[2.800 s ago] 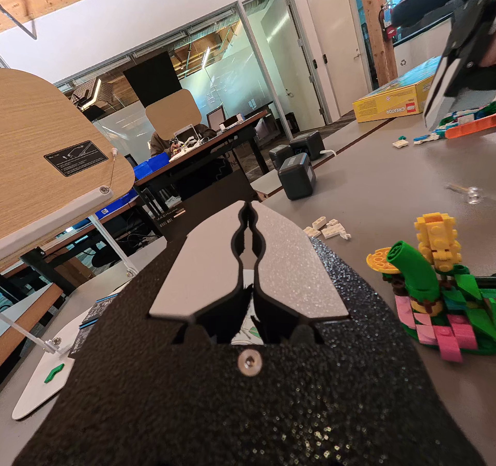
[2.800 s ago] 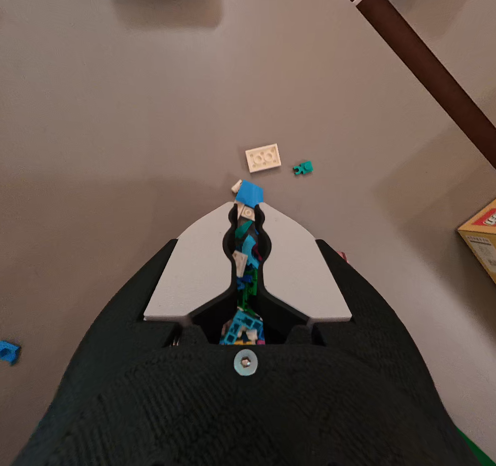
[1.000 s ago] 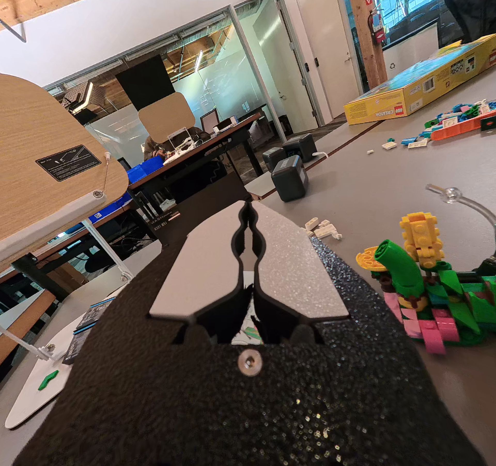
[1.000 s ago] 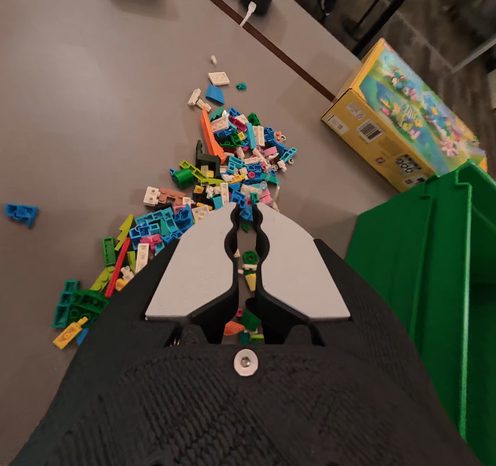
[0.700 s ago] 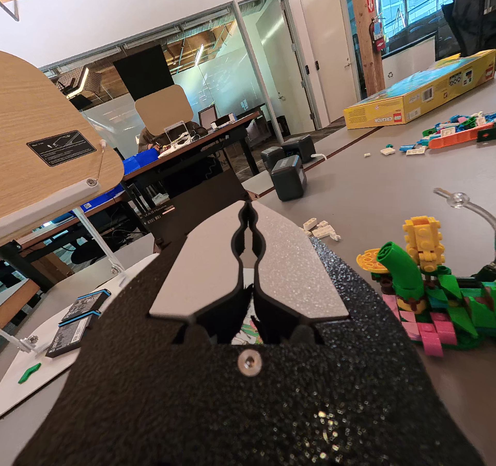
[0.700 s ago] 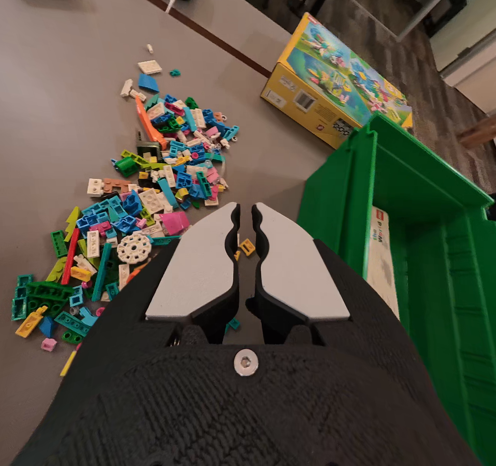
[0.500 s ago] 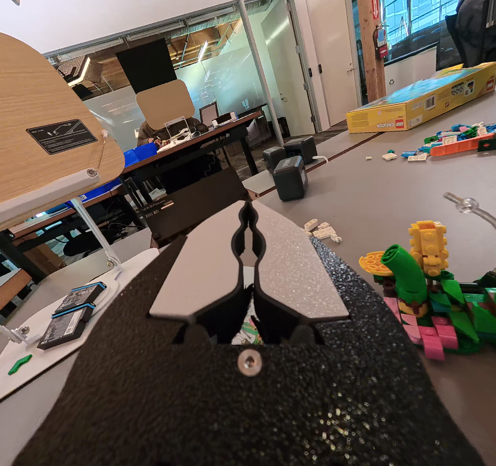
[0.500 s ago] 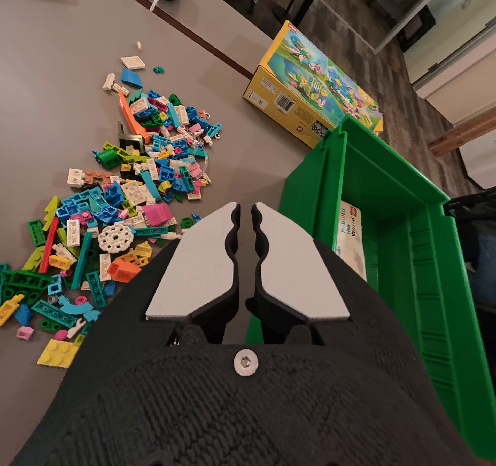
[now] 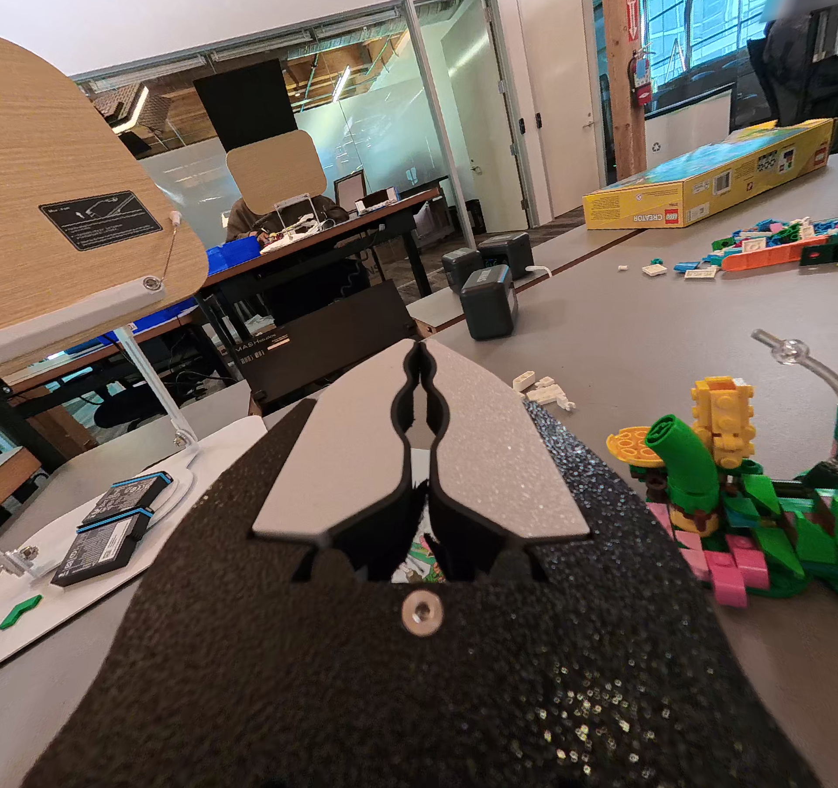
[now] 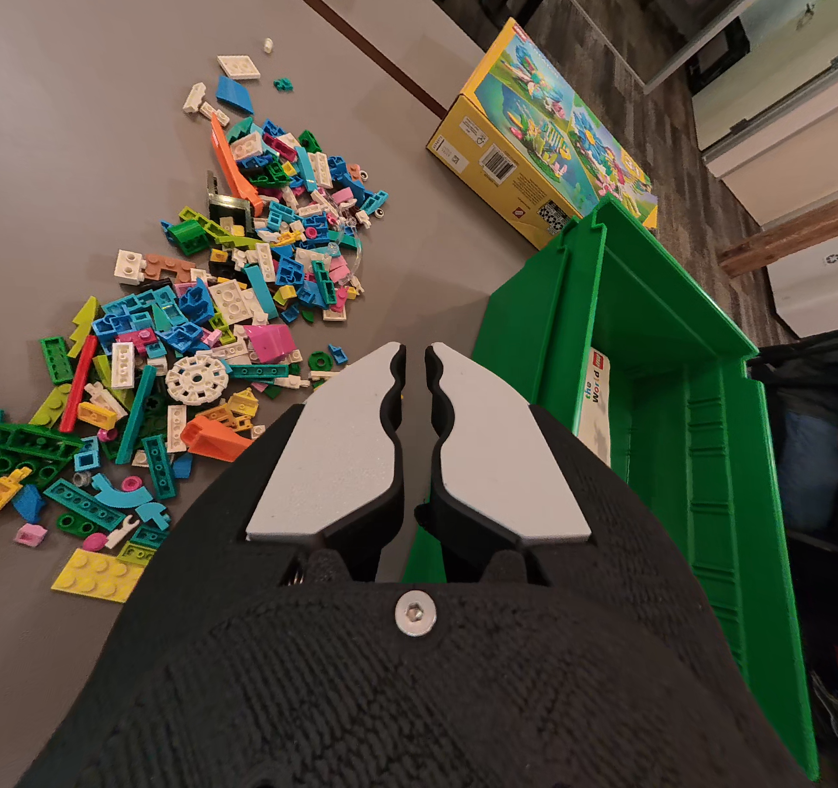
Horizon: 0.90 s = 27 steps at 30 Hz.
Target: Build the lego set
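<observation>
The loose lego pieces lie spread on the grey table from my right gripper's nine o'clock up to eleven, and the half-built flower model stands on the same table at three o'clock of my left gripper. In the last second my right gripper has swung off the heap: a moment ago its tips hung right over the bricks, and now they point at bare table beside the green bin, which fills my one-to-four o'clock. Its jaws have a narrow gap between them and hold nothing, so I judge that I have come away without a piece and the next brick is yet to be chosen. My left gripper has levelled out a little, and its jaws are all but touching at the tips, empty, idle beside the model. A printed sheet lies in the bin at two o'clock. The yellow set box sits beyond the heap at one o'clock. Farther out on the left, two batteries rest on a white board at nine o'clock, and a dark charger block stands at twelve.
</observation>
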### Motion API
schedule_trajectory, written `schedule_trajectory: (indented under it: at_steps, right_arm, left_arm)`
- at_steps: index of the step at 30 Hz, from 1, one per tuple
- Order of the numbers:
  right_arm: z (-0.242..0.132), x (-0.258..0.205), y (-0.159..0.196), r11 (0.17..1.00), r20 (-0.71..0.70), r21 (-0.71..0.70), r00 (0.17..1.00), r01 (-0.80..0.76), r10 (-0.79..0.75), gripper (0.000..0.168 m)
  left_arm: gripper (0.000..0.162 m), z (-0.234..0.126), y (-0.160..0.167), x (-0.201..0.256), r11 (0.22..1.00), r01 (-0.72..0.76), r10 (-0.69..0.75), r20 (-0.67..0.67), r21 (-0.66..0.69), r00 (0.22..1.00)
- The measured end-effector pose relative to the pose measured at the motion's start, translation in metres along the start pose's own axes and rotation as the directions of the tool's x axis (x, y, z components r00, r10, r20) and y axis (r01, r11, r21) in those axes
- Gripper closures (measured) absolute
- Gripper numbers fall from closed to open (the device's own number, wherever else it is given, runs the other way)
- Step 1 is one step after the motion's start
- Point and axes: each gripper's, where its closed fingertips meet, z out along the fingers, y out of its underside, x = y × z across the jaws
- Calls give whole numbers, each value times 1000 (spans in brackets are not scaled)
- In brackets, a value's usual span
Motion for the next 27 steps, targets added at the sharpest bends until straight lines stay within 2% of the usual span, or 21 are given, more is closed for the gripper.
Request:
schedule_trajectory:
  at_steps: [1, 12, 19, 24, 27]
  right_arm:
    - [0, -1, -1, 1000, 3, 0, 1000, 4, -4, 161]
    - [6, -16, -2, 999, 46, -15, 998, 44, -44, 161]
    - [6, -34, 2, 996, 148, -33, 986, 85, -80, 167]
    - [4, -60, 9, 974, 254, -28, 944, 224, -210, 166]
    - [6, -68, 10, 967, 277, -40, 933, 251, -231, 167]
  left_arm:
    - [162, 0, 0, 1, 1000, -1, 1, -3, 0, 1000]
    - [162, 1, 0, 3, 1000, -13, 13, -18, -2, 1000]
    - [162, 0, -1, 1, 1000, -20, 20, -8, 11, 1000]
    - [162, 0, -2, 1, 1000, -24, 24, -7, 17, 1000]
    - [162, 0, -2, 2, 999, -28, 28, -11, 15, 1000]
